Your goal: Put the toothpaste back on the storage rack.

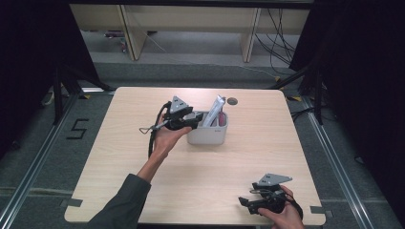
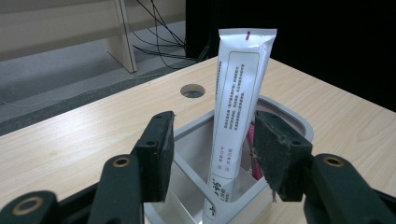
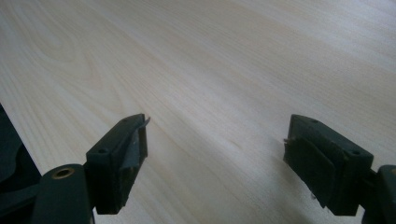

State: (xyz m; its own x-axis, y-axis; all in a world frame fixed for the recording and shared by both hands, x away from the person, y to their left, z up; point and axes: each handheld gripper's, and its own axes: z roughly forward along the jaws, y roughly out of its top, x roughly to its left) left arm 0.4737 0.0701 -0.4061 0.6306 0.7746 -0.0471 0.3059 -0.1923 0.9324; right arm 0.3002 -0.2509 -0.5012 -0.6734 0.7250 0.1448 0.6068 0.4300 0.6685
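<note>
A white tube [image 1: 215,110] with printed text stands tilted in a grey container [image 1: 207,136] near the middle of the wooden table. My left gripper [image 1: 195,118] hovers at the container's left rim. In the left gripper view its jaws [image 2: 212,154] stand open on either side of the tube [image 2: 240,84] without touching it. Something pink [image 2: 252,140] shows behind the tube inside the container [image 2: 294,119]. My right gripper [image 1: 246,204] rests low near the table's front right edge, and its jaws [image 3: 217,154] are open over bare wood.
A round cable hole [image 1: 232,101] sits in the table just behind the container. Beyond the far edge stand desk legs [image 1: 248,40] and loose cables [image 1: 279,43] on the floor. Dark curtains flank both sides.
</note>
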